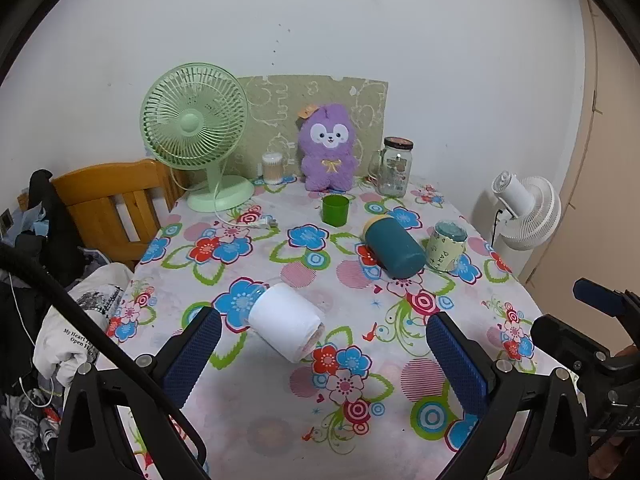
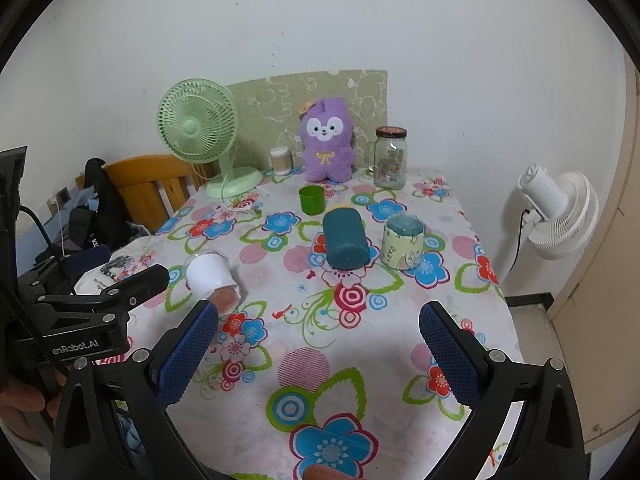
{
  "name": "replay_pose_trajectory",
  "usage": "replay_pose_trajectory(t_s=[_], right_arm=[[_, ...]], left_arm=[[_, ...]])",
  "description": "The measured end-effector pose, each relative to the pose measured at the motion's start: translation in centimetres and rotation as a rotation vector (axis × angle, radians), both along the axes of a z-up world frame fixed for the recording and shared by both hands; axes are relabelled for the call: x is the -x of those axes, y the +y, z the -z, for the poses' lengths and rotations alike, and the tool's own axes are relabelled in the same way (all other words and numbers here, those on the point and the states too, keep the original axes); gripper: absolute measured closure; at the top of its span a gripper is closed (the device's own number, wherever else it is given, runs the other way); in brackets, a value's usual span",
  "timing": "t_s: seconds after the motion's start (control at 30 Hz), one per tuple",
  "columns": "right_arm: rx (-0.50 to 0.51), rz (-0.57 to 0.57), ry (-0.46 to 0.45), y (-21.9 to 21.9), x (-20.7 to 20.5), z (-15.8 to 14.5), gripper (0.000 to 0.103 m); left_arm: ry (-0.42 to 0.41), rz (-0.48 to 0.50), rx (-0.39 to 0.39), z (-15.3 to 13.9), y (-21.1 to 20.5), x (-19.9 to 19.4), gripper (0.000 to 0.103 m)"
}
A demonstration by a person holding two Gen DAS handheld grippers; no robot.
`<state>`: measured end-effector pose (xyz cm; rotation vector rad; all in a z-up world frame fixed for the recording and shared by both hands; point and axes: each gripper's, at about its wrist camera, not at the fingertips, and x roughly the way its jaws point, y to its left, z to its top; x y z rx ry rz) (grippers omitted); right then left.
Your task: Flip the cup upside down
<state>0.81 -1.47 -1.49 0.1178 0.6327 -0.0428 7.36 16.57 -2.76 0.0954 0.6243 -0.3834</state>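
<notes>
Cup candidates are several, and that is the first risk: the green cup (image 1: 335,210) stands upright and open-mouthed near the back of the table (image 1: 248,420), just in front of the purple plush toy (image 1: 328,148), and I judge it the one to flip. Yet a teal tumbler (image 1: 394,250) lies on its side mid-table, a pale printed mug (image 1: 446,246) stands just beside it, and a white cup (image 1: 286,322) lies on its side nearest the left gripper (image 1: 323,358). Picking the wrong one is easy.

Both tongs are spread wide and hold nothing; the right gripper (image 2: 319,354) hovers over the near part of the floral tablecloth (image 2: 320,400).

Reaching to the back means passing over the tumbler, which is round and smooth and would roll if nudged. The green cup looks like thin, slick plastic, slightly tapered, so a pinch on its wall could slip or squash it. The cloth looks soft and faintly wrinkled, so a rim set down on it may wobble. The glass jar (image 1: 395,168) behind is hard and breakable, and a careless sweep could topple it
</notes>
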Motion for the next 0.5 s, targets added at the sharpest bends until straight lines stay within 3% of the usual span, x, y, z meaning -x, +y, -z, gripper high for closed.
replay_pose_trajectory(t_s=[0.5], right_arm=[[0.000,0.072,0.079,-4.7,-5.3,2.6,0.002]], left_arm=[[0.056,0.064,-0.073,2.2,-4.3,-5.3,0.000]])
